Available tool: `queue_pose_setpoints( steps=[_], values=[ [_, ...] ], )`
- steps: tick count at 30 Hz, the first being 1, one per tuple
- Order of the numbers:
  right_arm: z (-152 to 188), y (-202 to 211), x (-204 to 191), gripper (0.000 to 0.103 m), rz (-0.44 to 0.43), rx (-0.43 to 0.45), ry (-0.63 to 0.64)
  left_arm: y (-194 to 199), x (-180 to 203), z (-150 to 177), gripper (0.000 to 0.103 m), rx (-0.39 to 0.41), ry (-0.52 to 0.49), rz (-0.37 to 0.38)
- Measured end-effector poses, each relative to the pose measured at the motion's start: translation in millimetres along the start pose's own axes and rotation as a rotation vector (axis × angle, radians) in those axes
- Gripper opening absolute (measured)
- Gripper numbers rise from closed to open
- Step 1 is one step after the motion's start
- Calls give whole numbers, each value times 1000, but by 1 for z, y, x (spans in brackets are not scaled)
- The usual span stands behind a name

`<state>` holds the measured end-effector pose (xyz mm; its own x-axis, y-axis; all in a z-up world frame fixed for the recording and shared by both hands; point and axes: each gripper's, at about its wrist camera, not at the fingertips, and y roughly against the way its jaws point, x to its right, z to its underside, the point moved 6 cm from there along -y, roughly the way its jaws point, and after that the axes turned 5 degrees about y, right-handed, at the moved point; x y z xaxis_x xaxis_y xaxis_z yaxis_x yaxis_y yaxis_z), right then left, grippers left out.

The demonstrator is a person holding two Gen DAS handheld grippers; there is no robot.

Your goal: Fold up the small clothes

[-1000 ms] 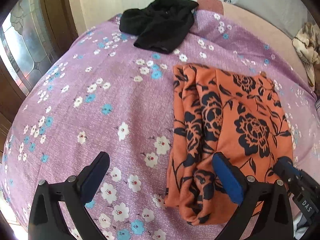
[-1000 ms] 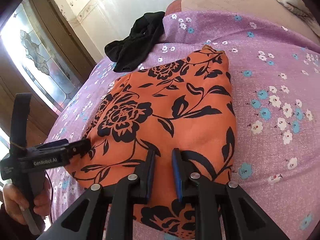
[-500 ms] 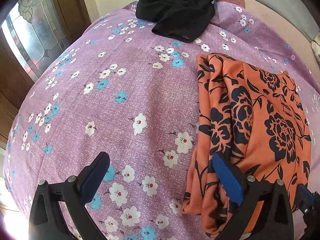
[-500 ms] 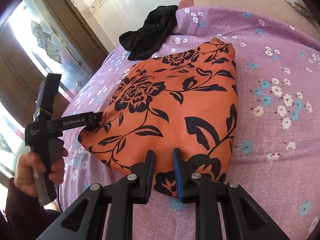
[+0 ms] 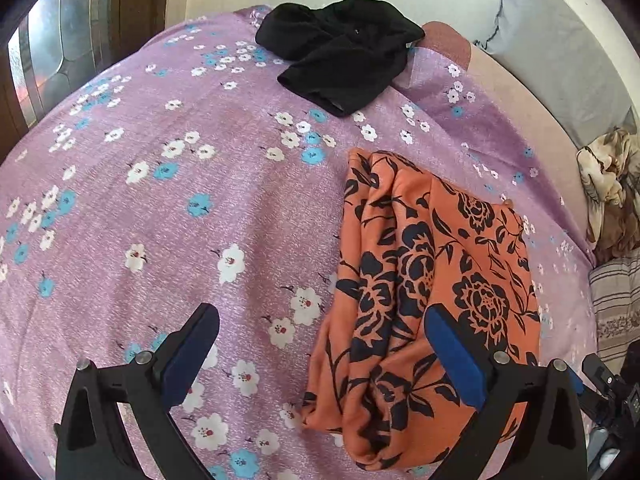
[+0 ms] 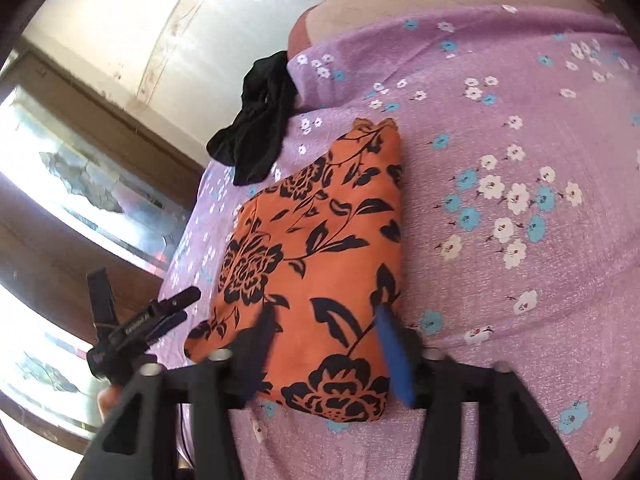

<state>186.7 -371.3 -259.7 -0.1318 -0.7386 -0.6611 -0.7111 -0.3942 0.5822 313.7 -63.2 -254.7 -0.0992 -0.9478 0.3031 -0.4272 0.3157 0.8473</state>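
Note:
An orange garment with a black flower print (image 5: 432,280) lies folded in a long rectangle on the purple flowered bed sheet (image 5: 160,200); it also shows in the right wrist view (image 6: 320,248). My left gripper (image 5: 320,344) is open and empty, just above the sheet at the garment's near left edge. It also shows in the right wrist view (image 6: 160,320), left of the garment. My right gripper (image 6: 324,328) is open and empty over the garment's near end. A crumpled black garment (image 5: 344,52) lies at the far edge of the bed.
A wooden door with patterned glass (image 6: 80,184) stands left of the bed. A grey pillow (image 5: 560,52) and crumpled beige cloth (image 5: 612,184) lie at the right. A striped cloth (image 5: 616,304) is at the right edge. A pale wall (image 6: 180,20) is behind.
My right gripper has opened from nearly shut and let go of the orange garment, which now lies flat. My left gripper has pulled back a little from the garment's left edge.

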Motion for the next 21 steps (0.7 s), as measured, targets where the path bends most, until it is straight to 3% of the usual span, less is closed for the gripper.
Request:
queue_pose_setpoints(
  steps=[5,9,12,21],
  values=[
    [1,-10,32,82,-80,-12,-143,-13,9,4,103,-23,-42,-48],
    [4,-32,37,82,-129,-36,-174,-19,20,8,103,-16,-106,-90],
    [6,-57,33,82,-152,-83,-164,-20,21,9,103,-14,-122,-103],
    [-6,-101,1,84,-167,-97,-19,-21,24,9,103,1,-143,-126]
  ],
)
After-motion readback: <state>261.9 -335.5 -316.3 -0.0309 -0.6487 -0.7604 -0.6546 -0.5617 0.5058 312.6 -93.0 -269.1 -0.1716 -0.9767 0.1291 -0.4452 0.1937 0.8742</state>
